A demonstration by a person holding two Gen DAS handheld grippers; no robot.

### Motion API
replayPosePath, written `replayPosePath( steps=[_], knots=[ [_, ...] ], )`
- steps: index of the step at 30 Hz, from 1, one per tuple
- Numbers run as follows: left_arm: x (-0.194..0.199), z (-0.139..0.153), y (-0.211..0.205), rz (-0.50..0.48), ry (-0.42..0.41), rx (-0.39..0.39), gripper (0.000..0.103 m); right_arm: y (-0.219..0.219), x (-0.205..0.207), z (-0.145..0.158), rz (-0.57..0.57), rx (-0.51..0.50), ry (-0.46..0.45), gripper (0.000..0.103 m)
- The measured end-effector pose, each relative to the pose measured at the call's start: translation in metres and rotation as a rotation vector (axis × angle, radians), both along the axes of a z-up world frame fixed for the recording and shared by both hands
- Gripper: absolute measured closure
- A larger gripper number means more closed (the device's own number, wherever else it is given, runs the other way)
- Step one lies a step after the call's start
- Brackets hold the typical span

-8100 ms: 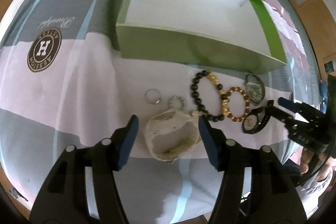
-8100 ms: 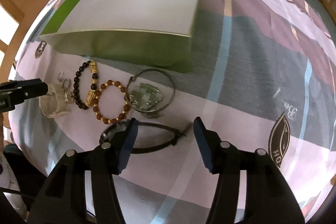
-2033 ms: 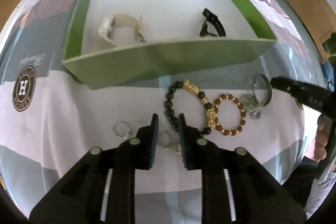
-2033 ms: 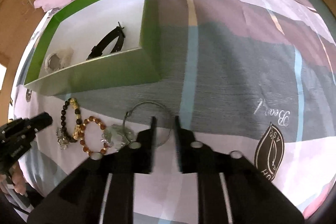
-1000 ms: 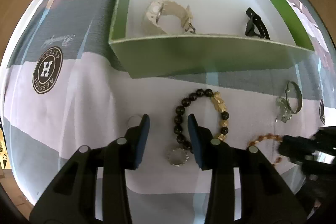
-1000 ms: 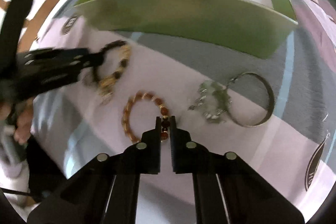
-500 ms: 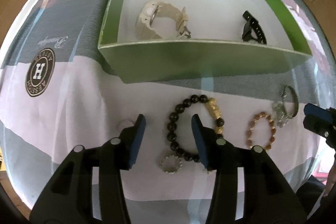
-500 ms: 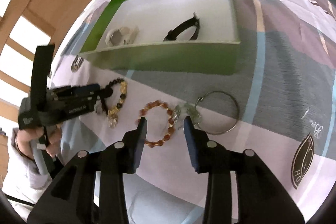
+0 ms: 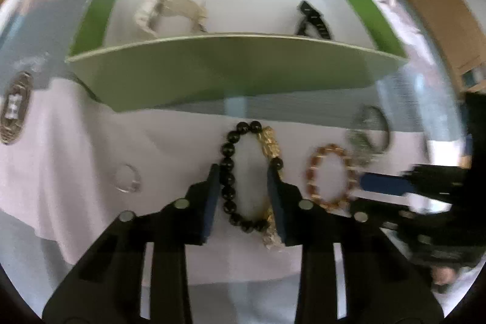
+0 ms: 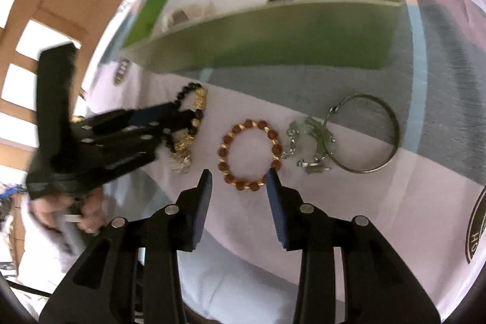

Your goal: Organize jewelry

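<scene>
A black and gold bead bracelet (image 9: 228, 172) lies on the bedsheet between the closing jaws of my left gripper (image 9: 243, 172). Both pads squeeze it into a narrow oval. The left gripper (image 10: 179, 111) also shows at the left of the right wrist view. My right gripper (image 10: 240, 175) is open, and its tips straddle the near edge of an amber bead bracelet (image 10: 249, 126) without gripping it. A green box (image 9: 237, 72) stands behind, holding a cream watch (image 9: 170, 11) and a black watch (image 9: 313, 20).
A silver bangle (image 10: 395, 126) with pale charms (image 10: 313, 138) lies right of the amber bracelet. A plain ring (image 9: 127, 178) lies left of my left gripper, and a sparkly ring (image 10: 182, 163) sits near its tips. A person's hand (image 10: 88, 211) holds the left tool.
My left gripper moved forward over the black bracelet and its jaws narrowed on it. The right gripper, shut a second ago, opened and came down close around the amber bracelet.
</scene>
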State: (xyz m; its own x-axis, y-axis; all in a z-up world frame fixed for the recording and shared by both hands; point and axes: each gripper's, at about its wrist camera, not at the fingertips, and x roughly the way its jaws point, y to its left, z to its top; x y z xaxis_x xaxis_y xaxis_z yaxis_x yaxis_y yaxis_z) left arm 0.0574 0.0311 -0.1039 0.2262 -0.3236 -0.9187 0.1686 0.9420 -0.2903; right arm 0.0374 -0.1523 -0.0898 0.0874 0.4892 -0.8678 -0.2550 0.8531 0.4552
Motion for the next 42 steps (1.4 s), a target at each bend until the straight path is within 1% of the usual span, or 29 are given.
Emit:
replayPosePath(
  steps=[1,2,4,5,6,8,10,14,16,18,20,21,22,23,24,26,28,30,31,32,33,35,37,40,42],
  knots=[
    [0.001,0.002,0.003,0.013,0.0,-0.01,0.073,0.001,0.0,-0.003,-0.003,-0.015,0.005,0.065],
    [0.001,0.005,0.005,0.027,-0.013,0.009,0.073,0.002,0.001,-0.004,-0.009,-0.021,0.007,0.065],
    [-0.001,0.011,0.007,0.052,-0.064,0.084,0.073,-0.001,0.002,-0.003,-0.027,-0.051,-0.007,0.065],
    [0.0,0.01,0.007,0.054,-0.067,0.101,0.072,-0.002,0.001,-0.001,-0.03,-0.075,-0.024,0.065],
    [-0.001,0.009,0.008,0.054,-0.061,0.1,0.071,-0.002,0.001,0.0,-0.029,-0.088,-0.033,0.065],
    [-0.002,0.006,0.003,0.039,-0.05,0.104,0.067,-0.001,0.0,-0.002,-0.023,-0.101,-0.031,0.065],
    [-0.003,0.005,0.003,0.017,-0.059,0.13,0.062,0.002,-0.001,-0.005,-0.015,-0.118,-0.035,0.065],
    [-0.005,0.001,-0.012,-0.022,-0.077,0.204,0.06,0.015,-0.004,-0.008,0.013,-0.185,-0.094,0.065],
    [-0.005,0.001,-0.01,-0.006,-0.079,0.241,0.076,0.022,-0.006,-0.009,0.025,-0.214,-0.116,0.065],
    [-0.003,0.003,-0.003,0.02,-0.074,0.264,0.084,0.026,-0.009,-0.008,0.049,-0.242,-0.135,0.066],
    [0.0,0.004,0.004,0.039,-0.064,0.264,0.085,0.027,-0.01,-0.007,0.062,-0.278,-0.141,0.085],
    [0.001,0.006,0.009,0.051,-0.057,0.262,0.085,0.026,-0.01,-0.008,0.069,-0.286,-0.133,0.087],
    [0.001,0.008,0.014,0.062,-0.056,0.255,0.085,0.023,-0.009,-0.007,0.077,-0.272,-0.12,0.089],
    [0.002,0.01,0.017,0.071,-0.058,0.245,0.085,0.02,-0.009,-0.004,0.092,-0.225,-0.103,0.09],
    [0.002,0.014,0.02,0.078,-0.066,0.235,0.085,0.017,-0.009,0.002,0.102,-0.182,-0.104,0.09],
    [0.001,0.019,0.024,0.087,-0.079,0.224,0.085,0.008,-0.008,0.018,0.082,-0.096,-0.143,0.09],
    [-0.003,0.02,0.027,0.078,-0.074,0.218,0.079,-0.003,-0.004,0.026,0.039,-0.062,-0.16,0.09],
    [-0.003,0.016,0.024,0.064,-0.065,0.217,0.068,-0.009,0.0,0.024,0.003,-0.071,-0.151,0.079],
    [-0.003,0.014,0.022,0.053,-0.057,0.208,0.066,-0.008,0.001,0.02,-0.006,-0.069,-0.137,0.063],
    [-0.001,0.011,0.021,0.048,-0.049,0.199,0.066,-0.008,0.001,0.015,-0.008,-0.062,-0.116,0.055],
    [0.0,0.008,0.02,0.049,-0.038,0.188,0.065,-0.008,0.0,0.012,-0.002,-0.058,-0.105,0.055],
    [0.0,0.006,0.017,0.048,-0.038,0.196,0.064,0.0,-0.003,0.008,0.021,-0.048,-0.091,0.055],
    [0.002,0.004,0.012,0.036,-0.045,0.206,0.059,0.008,-0.005,0.007,0.044,-0.049,-0.097,0.055],
    [0.006,0.0,0.005,0.028,-0.048,0.217,0.056,0.025,-0.009,0.007,0.085,-0.087,-0.121,0.055],
    [0.01,-0.002,0.001,0.023,-0.048,0.212,0.051,0.028,-0.008,0.002,0.086,-0.144,-0.127,0.055]
  ],
)
